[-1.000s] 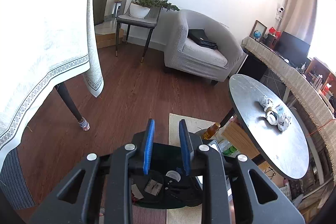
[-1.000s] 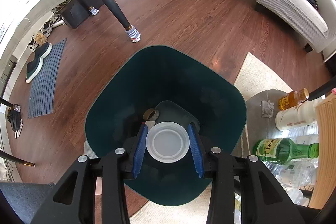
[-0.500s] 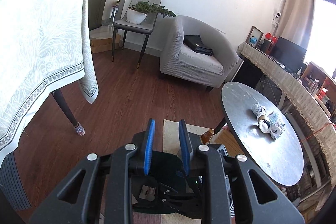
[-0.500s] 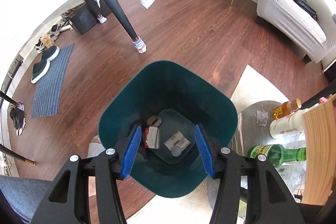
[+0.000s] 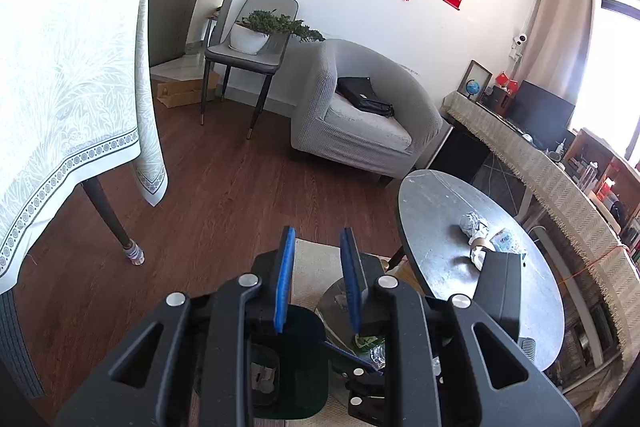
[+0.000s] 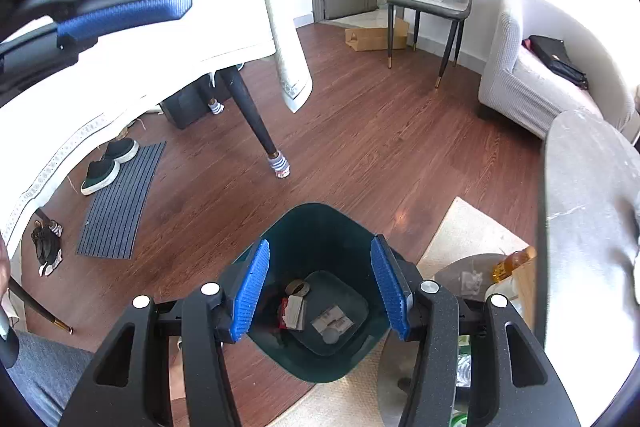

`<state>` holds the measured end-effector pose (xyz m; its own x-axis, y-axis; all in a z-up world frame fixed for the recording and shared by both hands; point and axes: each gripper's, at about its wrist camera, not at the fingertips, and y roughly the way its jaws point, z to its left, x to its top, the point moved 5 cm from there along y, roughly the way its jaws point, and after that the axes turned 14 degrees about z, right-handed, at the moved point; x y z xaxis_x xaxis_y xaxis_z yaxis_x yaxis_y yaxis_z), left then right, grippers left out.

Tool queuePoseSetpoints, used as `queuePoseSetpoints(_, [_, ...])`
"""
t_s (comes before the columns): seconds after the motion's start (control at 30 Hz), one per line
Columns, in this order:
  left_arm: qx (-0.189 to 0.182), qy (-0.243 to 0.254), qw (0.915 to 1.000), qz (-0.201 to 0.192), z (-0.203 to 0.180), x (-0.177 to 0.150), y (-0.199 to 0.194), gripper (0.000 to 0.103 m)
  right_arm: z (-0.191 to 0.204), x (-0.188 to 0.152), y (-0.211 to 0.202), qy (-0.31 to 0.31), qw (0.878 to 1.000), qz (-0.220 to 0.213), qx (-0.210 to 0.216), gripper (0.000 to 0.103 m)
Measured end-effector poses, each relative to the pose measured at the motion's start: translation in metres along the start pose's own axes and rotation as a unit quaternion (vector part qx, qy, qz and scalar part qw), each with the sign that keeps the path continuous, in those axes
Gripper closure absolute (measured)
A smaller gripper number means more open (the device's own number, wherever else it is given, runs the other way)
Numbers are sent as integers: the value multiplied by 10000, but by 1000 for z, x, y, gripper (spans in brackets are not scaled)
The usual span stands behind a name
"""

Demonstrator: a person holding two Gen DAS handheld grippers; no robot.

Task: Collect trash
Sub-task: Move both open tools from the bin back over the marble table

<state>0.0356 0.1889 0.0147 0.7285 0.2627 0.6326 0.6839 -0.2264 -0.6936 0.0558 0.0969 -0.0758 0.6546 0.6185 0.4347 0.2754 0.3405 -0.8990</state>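
While the dark green bin (image 6: 320, 291) on the floor holds dropped scraps, crumpled trash (image 5: 478, 233) waits on the round desk (image 5: 436, 215); right tool (image 6: 318, 291) over bin, jaws apart, empty. Left tool (image 5: 316, 275) narrow gap, empty. Next: reach desk trash.

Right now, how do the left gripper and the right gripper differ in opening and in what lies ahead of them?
The left gripper has its blue pads set narrowly; the right gripper stands clearly wider. The left gripper looks out across the room past the round table with its crumpled trash; the right gripper points down into the green bin, where scraps lie at the bottom. Both are empty, with nothing between the pads.
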Motion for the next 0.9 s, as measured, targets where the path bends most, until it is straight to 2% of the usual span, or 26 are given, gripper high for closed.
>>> queuePoseSetpoints(0.2, [-84,146,9998,48,-23,0,11,79,-32,-5,-33,229,9992,-288,-137,49])
queuePoseSetpoints(0.53, [-244,423,9985,228,-75,-6,42,74,-84,-30,-73,575,9964,-474,-409,49])
queuePoseSetpoints(0.67, [-352,576,9972,313,-96,-7,52,63,-104,-40,-84,696,9950,-496,-511,49])
queuePoseSetpoints(0.8, [-368,954,9943,300,-120,-9,57,57,-131,-51,-97,924,9921,-526,-663,49])
queuePoseSetpoints(0.9, [-433,1101,9923,358,-136,-12,66,53,-155,-62,-109,1140,9882,-595,-826,43])
